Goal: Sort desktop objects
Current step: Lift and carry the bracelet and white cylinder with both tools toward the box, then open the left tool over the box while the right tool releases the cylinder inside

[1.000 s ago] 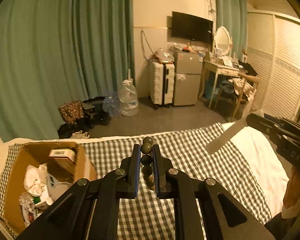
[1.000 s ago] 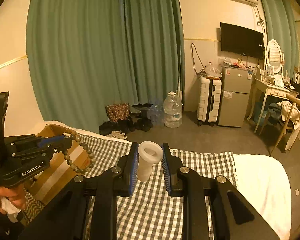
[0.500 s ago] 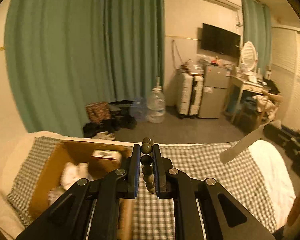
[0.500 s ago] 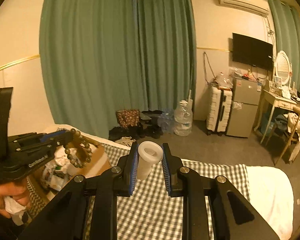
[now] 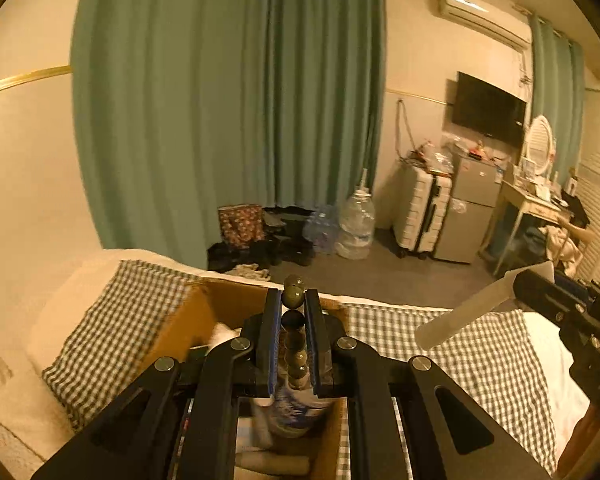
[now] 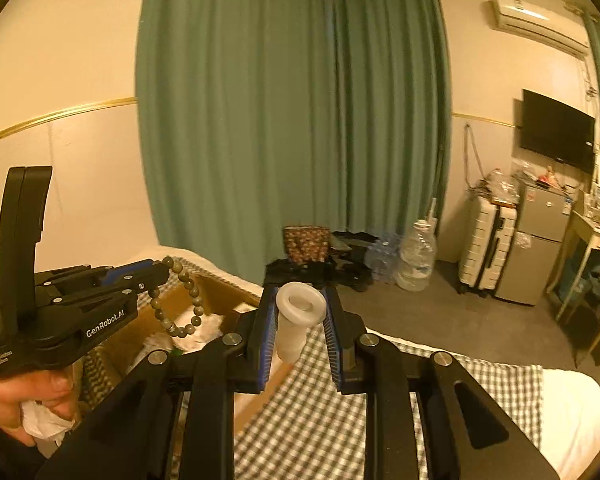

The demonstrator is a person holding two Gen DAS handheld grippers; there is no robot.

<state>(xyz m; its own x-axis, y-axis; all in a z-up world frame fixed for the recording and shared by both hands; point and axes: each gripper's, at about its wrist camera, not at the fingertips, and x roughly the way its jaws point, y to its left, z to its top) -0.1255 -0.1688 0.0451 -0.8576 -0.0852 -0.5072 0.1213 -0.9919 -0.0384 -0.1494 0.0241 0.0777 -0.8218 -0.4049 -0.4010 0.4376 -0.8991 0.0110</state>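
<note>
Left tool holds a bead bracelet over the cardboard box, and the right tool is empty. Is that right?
Not quite. The right tool is not empty: it grips a white plastic tube, as the right wrist view shows. The left tool does hold the bead bracelet over the cardboard box.

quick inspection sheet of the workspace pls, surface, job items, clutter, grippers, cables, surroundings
surface: bed with checked cover.
job's things: bead bracelet; white tube; open cardboard box, already holding items.
clutter: shoes and patterned bag on the floor, water jugs.
grippers: left hand-held gripper shut on the bead bracelet, over the box; right hand-held gripper shut on the white tube.
cables: one hanging on the wall.
surroundings: green curtains, suitcase, small fridge.
</note>
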